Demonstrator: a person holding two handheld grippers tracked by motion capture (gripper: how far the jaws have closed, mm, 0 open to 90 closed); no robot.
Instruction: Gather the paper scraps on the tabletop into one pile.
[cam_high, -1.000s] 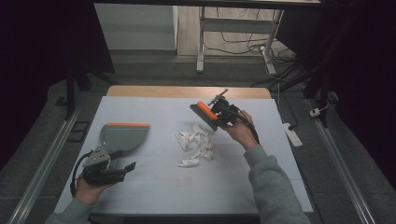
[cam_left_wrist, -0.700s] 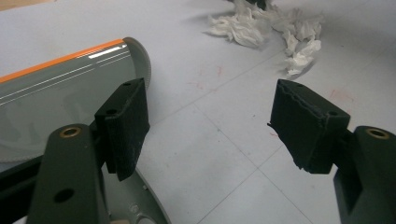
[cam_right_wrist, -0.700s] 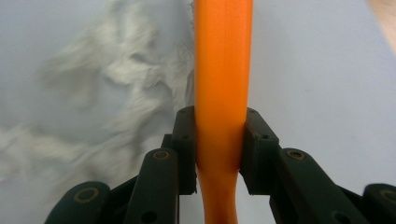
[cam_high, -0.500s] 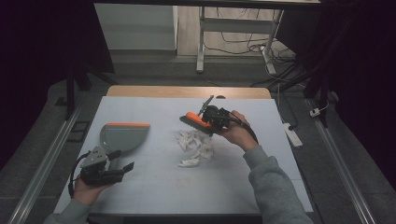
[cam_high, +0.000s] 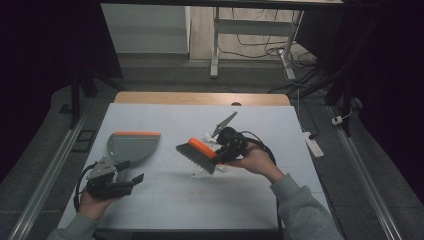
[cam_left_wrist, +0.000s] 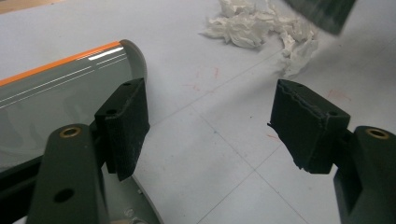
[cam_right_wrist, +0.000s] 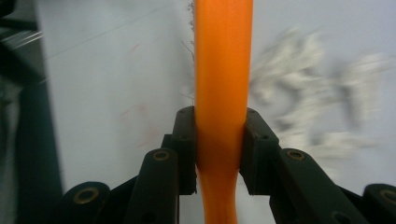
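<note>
A hand brush (cam_high: 197, 154) with an orange back and dark bristles hangs over a pile of crumpled white paper (cam_high: 204, 172) in mid-table. My right gripper (cam_high: 221, 151) is shut on its orange handle (cam_right_wrist: 223, 70), which runs up between the pads (cam_right_wrist: 187, 149). The paper (cam_right_wrist: 299, 93) blurs past on the right of that view. A grey dustpan (cam_high: 131, 145) with an orange lip lies at the left. My left gripper (cam_high: 131, 171) rests just in front of it, open and holding nothing. The left gripper view has the dustpan (cam_left_wrist: 60, 88) behind the left jaw, and the paper (cam_left_wrist: 261, 28) and bristles (cam_left_wrist: 322, 11) farther off.
The white table top (cam_high: 165, 200) has a wooden strip (cam_high: 200, 97) along its far edge. Beyond it stand a metal stand (cam_high: 216, 45) and loose cables on the floor. A power strip (cam_high: 315, 145) lies off the right edge.
The right gripper has carried the brush leftward and nearer, from the far right of the paper pile to over it. The left gripper has not moved.
</note>
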